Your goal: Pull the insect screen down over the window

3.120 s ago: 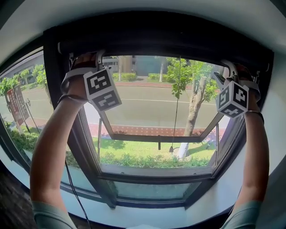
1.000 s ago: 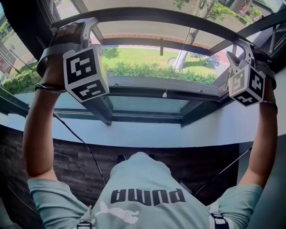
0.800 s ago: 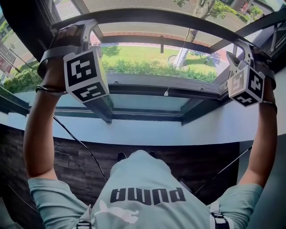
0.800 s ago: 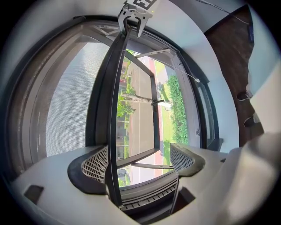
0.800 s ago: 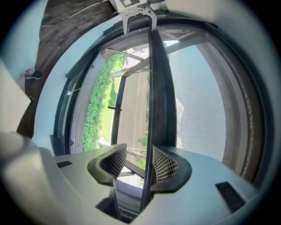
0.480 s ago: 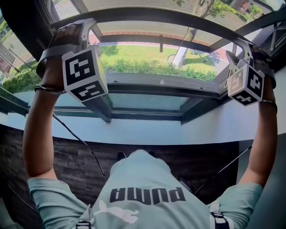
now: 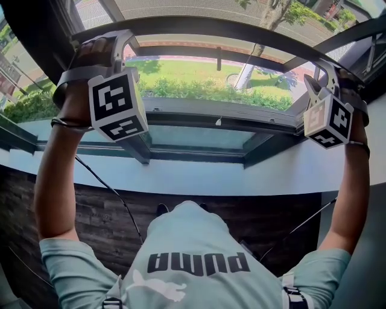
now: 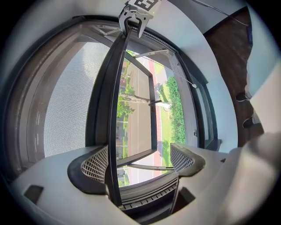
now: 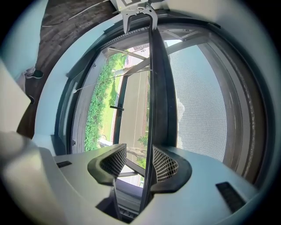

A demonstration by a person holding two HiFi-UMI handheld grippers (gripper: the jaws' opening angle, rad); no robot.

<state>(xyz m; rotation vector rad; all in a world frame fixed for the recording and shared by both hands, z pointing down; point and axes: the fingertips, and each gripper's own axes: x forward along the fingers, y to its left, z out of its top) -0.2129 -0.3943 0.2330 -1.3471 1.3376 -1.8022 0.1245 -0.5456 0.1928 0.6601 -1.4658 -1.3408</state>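
The insect screen's dark bottom bar (image 7: 223, 27) arcs across the top of the head view, with grey mesh (image 7: 199, 7) above it. My left gripper (image 7: 104, 43) hooks the bar's left end and my right gripper (image 7: 329, 67) its right end. In the left gripper view the bar (image 8: 113, 132) runs between the jaws of my left gripper (image 8: 138, 160) and lies against the left pad (image 8: 94, 165); the other pad stands apart. In the right gripper view the bar (image 9: 151, 110) rests on the right pad (image 9: 166, 165) of my right gripper (image 9: 138, 162), with a gap to the left one.
Below the bar the window (image 7: 217, 111) stands open outward over grass and a tree. A thin cord with a white knob (image 7: 218, 122) hangs in the opening. The white sill (image 7: 181, 175) curves beneath, above a dark wall. The person's pale shirt (image 7: 193, 265) fills the bottom.
Three seconds ago both grippers held the bar at the window's top; it now sits far lower with mesh drawn out above. Over the last second the hands barely shifted.
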